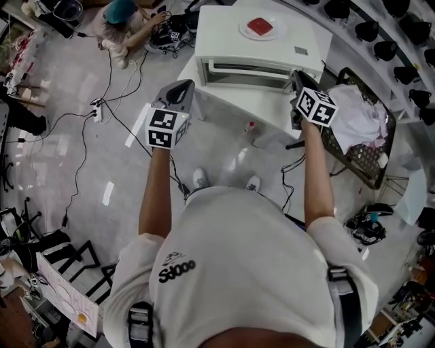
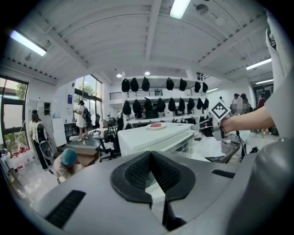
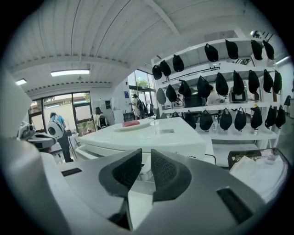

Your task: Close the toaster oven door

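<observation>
A white toaster oven point(image 1: 231, 37) stands on a white table point(image 1: 228, 102), and its door with the long handle point(image 1: 250, 66) is upright against the front. On the oven's top lies a plate with a red piece point(image 1: 260, 27). My left gripper point(image 1: 183, 85) hovers short of the oven's left front corner, shut with nothing in it; in its own view the pads point(image 2: 138, 172) meet in front of the oven point(image 2: 151, 137). My right gripper point(image 1: 298, 80) is at the right front corner, with a narrow gap between its pads point(image 3: 165, 170) and nothing in it.
A black wire basket with white cloth point(image 1: 360, 126) stands right of the table. Cables and a power strip point(image 1: 97, 109) lie on the floor at left. A person in a teal cap point(image 1: 121, 17) crouches at the far left. Black bags point(image 1: 370, 30) hang on shelves behind.
</observation>
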`<state>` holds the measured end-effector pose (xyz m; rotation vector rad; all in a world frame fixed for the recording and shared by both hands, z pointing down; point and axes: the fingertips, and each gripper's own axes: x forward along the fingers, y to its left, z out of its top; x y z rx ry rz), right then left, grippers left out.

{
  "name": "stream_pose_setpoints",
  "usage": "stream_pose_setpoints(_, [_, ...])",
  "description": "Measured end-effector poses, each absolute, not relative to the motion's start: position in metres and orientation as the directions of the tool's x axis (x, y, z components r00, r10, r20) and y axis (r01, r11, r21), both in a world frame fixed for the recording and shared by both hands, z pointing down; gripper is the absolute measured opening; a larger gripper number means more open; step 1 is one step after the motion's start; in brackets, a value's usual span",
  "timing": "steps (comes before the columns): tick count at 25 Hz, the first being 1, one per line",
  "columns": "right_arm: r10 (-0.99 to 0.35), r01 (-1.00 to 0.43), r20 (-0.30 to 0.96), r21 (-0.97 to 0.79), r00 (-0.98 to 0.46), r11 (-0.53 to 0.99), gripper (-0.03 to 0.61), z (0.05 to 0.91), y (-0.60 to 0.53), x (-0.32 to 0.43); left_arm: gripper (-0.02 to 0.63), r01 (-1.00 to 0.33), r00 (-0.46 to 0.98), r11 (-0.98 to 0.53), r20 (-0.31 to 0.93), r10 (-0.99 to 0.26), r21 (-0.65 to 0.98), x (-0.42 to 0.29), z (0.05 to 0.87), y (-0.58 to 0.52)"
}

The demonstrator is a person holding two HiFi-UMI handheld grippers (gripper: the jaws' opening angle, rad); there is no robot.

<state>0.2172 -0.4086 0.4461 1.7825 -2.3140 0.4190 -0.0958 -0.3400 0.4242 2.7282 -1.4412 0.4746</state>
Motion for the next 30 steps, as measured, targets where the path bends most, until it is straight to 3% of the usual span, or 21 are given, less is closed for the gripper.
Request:
stream_pose_setpoints(9, [-0.934,-0.949,0.206,0.061,-0.291,0.309,0.014,0.372,-0.369,0.219,0.018,-0.784,0.552,-0.592,0.227,-0.802,-0.185,-0.072,0.38,-0.345])
stream_pose_setpoints(20, [-0.928,-0.893,0.123,0.252,-0.352,0.372,0.009,0.296,-0.316,0.2,0.018,-0.733,0.606,-0.614,0.127,-0.785,-0.294,-0.033,0.306,-0.337])
stream_pose_setpoints(30, [-0.923,-0.868,0.069,0.318,-0.38,0.381,0.009,0.255,-0.278,0.19,0.018,-0.659,0.683,-0.654,0.069,-0.727,-0.37,-0.002,0.263,-0.307])
